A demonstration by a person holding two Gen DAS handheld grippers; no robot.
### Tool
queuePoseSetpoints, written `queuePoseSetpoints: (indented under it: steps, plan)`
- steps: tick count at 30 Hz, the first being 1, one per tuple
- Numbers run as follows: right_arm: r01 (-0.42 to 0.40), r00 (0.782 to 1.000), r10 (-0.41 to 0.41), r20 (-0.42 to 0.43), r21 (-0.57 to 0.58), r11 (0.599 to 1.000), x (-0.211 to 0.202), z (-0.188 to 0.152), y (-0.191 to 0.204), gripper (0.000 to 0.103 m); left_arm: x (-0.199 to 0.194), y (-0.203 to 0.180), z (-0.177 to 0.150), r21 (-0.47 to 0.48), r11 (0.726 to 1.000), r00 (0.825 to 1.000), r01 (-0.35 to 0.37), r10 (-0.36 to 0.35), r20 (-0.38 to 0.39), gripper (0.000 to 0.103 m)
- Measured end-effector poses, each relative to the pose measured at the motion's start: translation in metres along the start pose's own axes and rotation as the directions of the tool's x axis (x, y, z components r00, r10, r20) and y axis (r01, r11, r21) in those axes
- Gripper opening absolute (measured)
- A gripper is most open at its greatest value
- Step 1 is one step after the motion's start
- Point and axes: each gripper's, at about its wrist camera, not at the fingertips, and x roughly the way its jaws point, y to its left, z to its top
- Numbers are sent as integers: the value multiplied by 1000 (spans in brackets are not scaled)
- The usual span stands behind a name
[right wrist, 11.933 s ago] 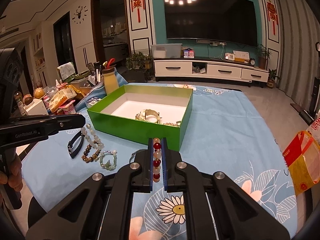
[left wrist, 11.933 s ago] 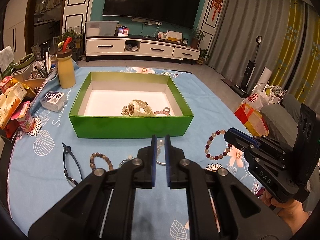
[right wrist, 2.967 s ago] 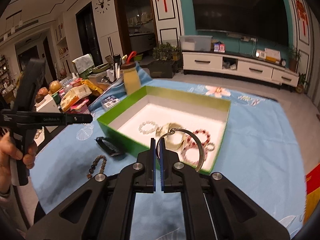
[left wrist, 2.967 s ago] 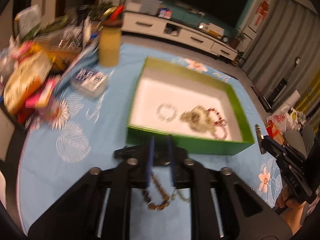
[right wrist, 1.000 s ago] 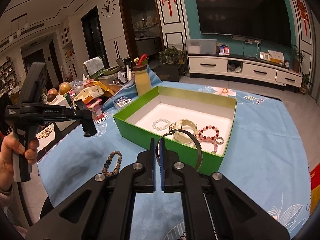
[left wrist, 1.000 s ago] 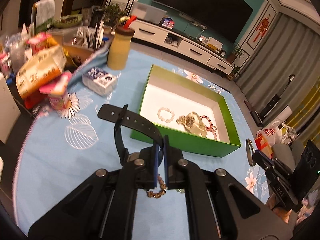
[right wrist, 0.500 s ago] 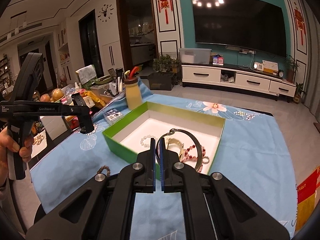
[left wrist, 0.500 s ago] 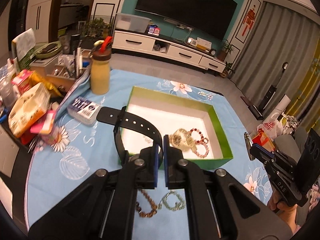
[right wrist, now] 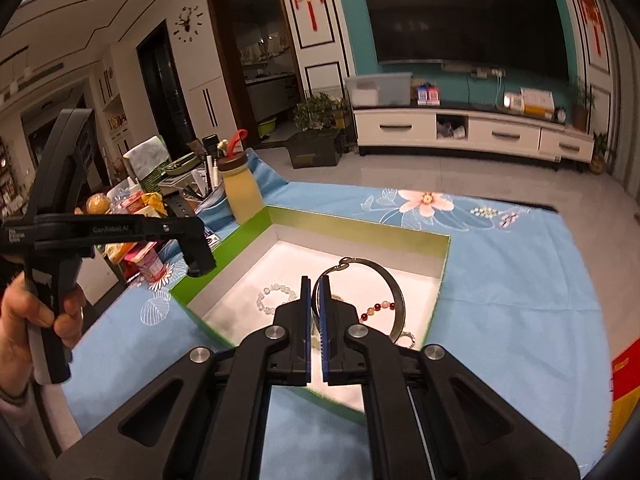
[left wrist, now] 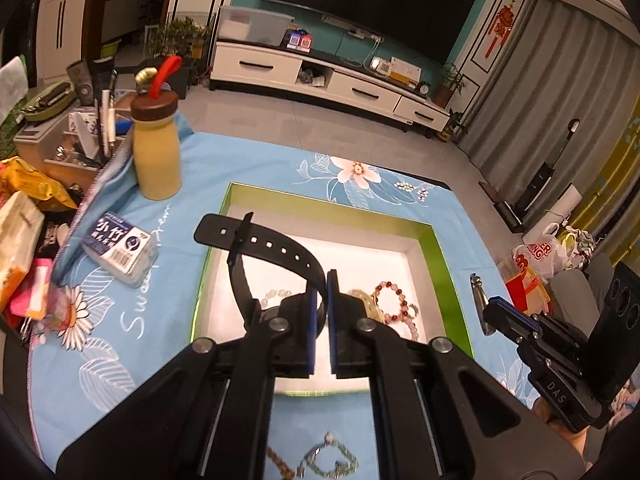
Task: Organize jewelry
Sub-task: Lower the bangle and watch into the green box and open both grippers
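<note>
My left gripper (left wrist: 321, 280) is shut on a black watch (left wrist: 260, 246) by its strap and holds it above the near left part of the green box (left wrist: 438, 236). My right gripper (right wrist: 315, 284) is shut on a thin metal bangle (right wrist: 390, 280) and holds it over the same green box (right wrist: 360, 226). Inside the box lie a pale bead bracelet (right wrist: 274, 292), a red bead bracelet (left wrist: 394, 296) and a gold watch, partly hidden by my fingers. A brown bead bracelet (left wrist: 280, 468) and a green bead bracelet (left wrist: 330, 462) lie on the blue cloth below the left gripper.
A yellow bottle (left wrist: 156, 152) and a tissue pack (left wrist: 120, 246) stand left of the box. Snack packets (left wrist: 18, 220) crowd the left table edge. The blue floral cloth (right wrist: 520, 264) covers the table. The left gripper shows at the left of the right wrist view (right wrist: 192, 248).
Both grippers have moved forward over the box. The watch and the bangle now hang above its inside.
</note>
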Motion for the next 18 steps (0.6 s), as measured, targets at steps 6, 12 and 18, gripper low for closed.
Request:
queuePoseSetpoints:
  steps: [6,12,18]
  plan:
    - [-16,999,18,-42,44,999,31,15,-14,3,36,4,15,-15,1000,999,-21,21,-43,4]
    - [8,997,-3,-72,72,997,57,25,-24,3,67,13,25,-34,998,995,-45,42,-96,4]
    - [16,994,-7,-112,83,996,80,31,-30,3,90,19,32,-37,997,989,-72,67,-134,4]
